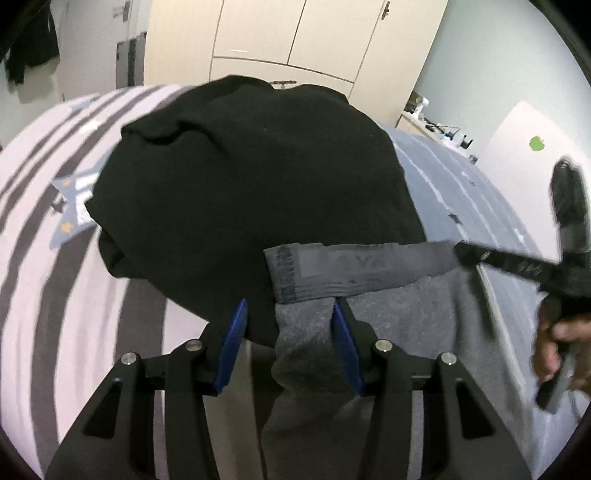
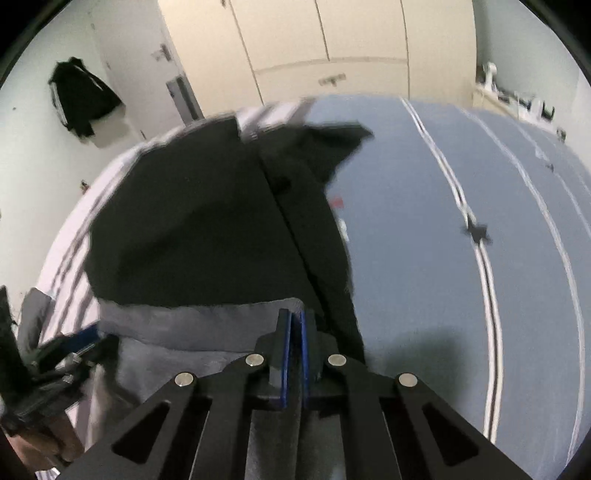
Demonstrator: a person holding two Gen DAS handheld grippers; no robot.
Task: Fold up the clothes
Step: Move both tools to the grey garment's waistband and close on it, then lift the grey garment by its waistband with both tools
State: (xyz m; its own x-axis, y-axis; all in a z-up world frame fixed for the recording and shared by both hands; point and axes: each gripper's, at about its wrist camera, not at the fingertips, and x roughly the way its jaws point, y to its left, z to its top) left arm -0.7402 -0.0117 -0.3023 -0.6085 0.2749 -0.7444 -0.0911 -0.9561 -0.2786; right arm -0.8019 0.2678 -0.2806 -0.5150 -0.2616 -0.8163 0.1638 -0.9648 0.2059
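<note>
A grey garment with a darker grey waistband (image 1: 369, 266) lies at the near edge of the bed, partly over a black garment (image 1: 251, 177) spread out behind it. My left gripper (image 1: 290, 325) stands open. The grey cloth hangs between its blue pads (image 1: 236, 328), and only the right pad touches it. In the left wrist view my right gripper (image 1: 461, 253) meets the waistband's right end, with a hand (image 1: 554, 343) behind it. In the right wrist view my right gripper (image 2: 292, 332) is shut on the grey garment's (image 2: 184, 325) edge beside the black garment (image 2: 192, 229). The left gripper (image 2: 70, 354) shows blurred at lower left.
The bed has a white sheet with grey stripes (image 1: 44, 258) on the left and a blue-grey cover (image 2: 424, 221) on the right. Cream wardrobe doors (image 1: 295, 33) stand behind it. Dark clothing (image 2: 81, 99) hangs on the left wall. A cluttered shelf (image 1: 443, 129) is at far right.
</note>
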